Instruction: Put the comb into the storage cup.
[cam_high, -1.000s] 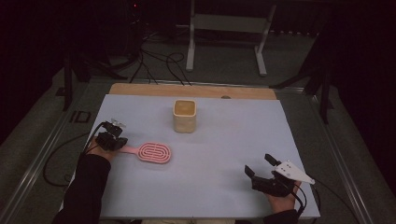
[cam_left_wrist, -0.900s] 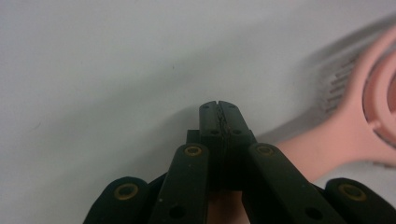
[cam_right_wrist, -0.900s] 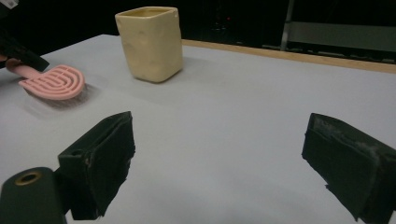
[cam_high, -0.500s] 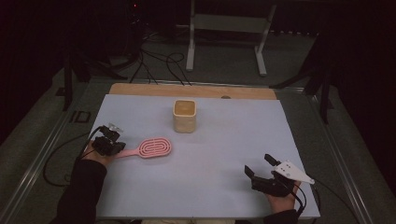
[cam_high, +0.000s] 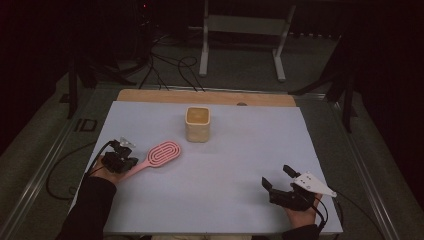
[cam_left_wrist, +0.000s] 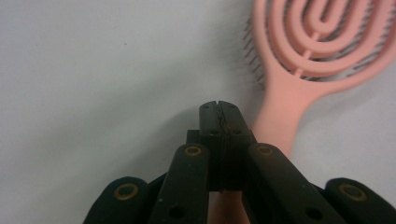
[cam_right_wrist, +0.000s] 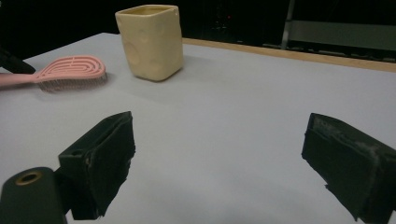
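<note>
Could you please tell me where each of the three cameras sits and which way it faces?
High view: above the person's side, facing forward and down on the table; both forearms, left gripper and right gripper show.
Left gripper view: on the left gripper, looking down along shut jaws clamped on the pink hairbrush.
Right gripper view: on the right gripper, looking level across the table between open jaws.
Shared: all three show the hairbrush; high and right gripper views share the yellow cup.

The only readable mark is "ID" on the grey floor strip (cam_high: 86, 124) left of the table.
</note>
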